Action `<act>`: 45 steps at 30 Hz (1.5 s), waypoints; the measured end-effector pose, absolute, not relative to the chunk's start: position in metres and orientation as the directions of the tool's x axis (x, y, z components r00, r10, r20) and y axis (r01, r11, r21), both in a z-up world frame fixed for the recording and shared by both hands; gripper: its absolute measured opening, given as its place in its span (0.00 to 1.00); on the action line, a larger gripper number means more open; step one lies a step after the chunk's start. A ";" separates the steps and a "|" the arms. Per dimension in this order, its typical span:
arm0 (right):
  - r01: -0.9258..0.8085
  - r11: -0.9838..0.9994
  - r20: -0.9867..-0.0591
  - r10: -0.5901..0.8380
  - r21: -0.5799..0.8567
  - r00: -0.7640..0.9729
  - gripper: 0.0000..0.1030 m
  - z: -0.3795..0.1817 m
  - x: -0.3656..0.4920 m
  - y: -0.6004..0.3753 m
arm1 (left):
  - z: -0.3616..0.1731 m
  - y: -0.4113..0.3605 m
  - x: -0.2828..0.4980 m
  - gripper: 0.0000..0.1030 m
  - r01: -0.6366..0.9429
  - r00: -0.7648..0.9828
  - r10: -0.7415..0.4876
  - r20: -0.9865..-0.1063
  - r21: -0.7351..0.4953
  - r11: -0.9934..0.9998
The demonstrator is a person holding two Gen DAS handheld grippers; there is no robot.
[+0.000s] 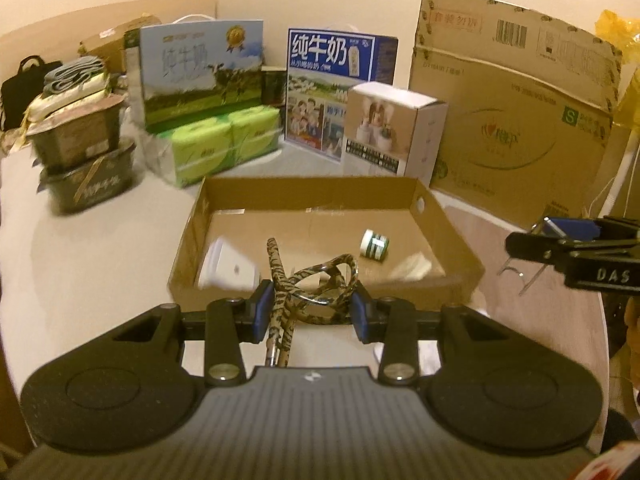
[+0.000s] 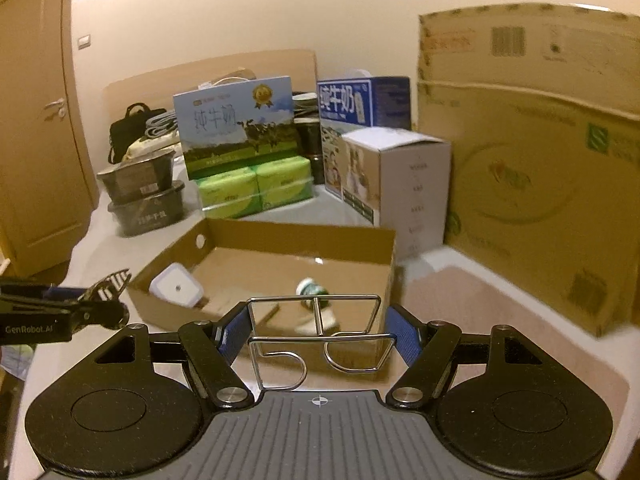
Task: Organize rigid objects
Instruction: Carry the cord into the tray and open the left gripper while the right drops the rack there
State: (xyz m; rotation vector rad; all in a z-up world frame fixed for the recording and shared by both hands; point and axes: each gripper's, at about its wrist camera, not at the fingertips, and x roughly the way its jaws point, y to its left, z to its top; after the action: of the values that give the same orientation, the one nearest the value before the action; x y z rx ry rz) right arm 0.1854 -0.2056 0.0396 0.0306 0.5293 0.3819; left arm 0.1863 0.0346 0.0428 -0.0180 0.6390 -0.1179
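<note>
A shallow cardboard tray (image 1: 316,194) (image 2: 296,240) lies on the table. In it are a white square device (image 1: 230,270) (image 2: 176,290) and a small green-and-white roll (image 1: 375,244) (image 2: 313,288). My left gripper (image 1: 310,310) is shut on a tiger-striped looped handle piece (image 1: 316,276), held just at the tray's near wall. My right gripper (image 2: 318,330) is shut on a silver wire rack (image 2: 316,334), held short of the tray's near right corner. The right gripper also shows at the right edge of the left wrist view (image 1: 576,248).
Behind the tray stand milk cartons (image 1: 200,72) (image 1: 336,80), green tissue packs (image 1: 216,140), a white box (image 1: 394,132) and a large cardboard box (image 1: 512,112). Stacked dark bowls (image 1: 84,160) sit at the left. A door (image 2: 32,120) is far left.
</note>
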 end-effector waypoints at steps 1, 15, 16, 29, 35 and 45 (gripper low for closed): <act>-0.354 0.928 -0.488 0.364 0.116 0.793 0.71 0.040 0.194 -0.203 | 0.044 0.034 0.195 0.35 0.110 0.797 -0.121 -0.592 -0.054 0.992; -0.388 0.918 -0.553 0.364 0.080 0.749 0.71 0.019 0.293 -0.182 | 0.022 0.028 0.289 0.35 0.154 0.771 -0.143 -0.621 -0.037 0.987; -0.390 0.917 -0.561 0.365 0.079 0.744 0.71 0.016 0.297 -0.180 | 0.019 0.029 0.293 0.35 0.154 0.768 -0.144 -0.624 -0.038 0.987; -0.385 0.918 -0.615 0.358 0.095 0.702 0.71 -0.015 0.334 -0.174 | -0.012 0.029 0.322 0.35 0.151 0.740 -0.137 -0.659 -0.036 0.988; -0.380 0.920 -0.622 0.352 0.095 0.699 0.71 -0.019 0.337 -0.173 | -0.013 0.030 0.323 0.47 0.124 0.756 -0.118 -0.644 -0.036 0.992; -0.372 0.923 -0.614 0.352 0.101 0.707 0.71 -0.016 0.337 -0.174 | 0.002 0.042 0.310 0.47 0.097 0.779 -0.098 -0.619 -0.035 0.995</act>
State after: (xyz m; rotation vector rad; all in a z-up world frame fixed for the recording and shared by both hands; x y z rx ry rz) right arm 0.3373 -0.1740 -0.0157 -0.0308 0.6754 0.4020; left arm 0.3096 0.0420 0.0020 -0.0013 0.6696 -0.1053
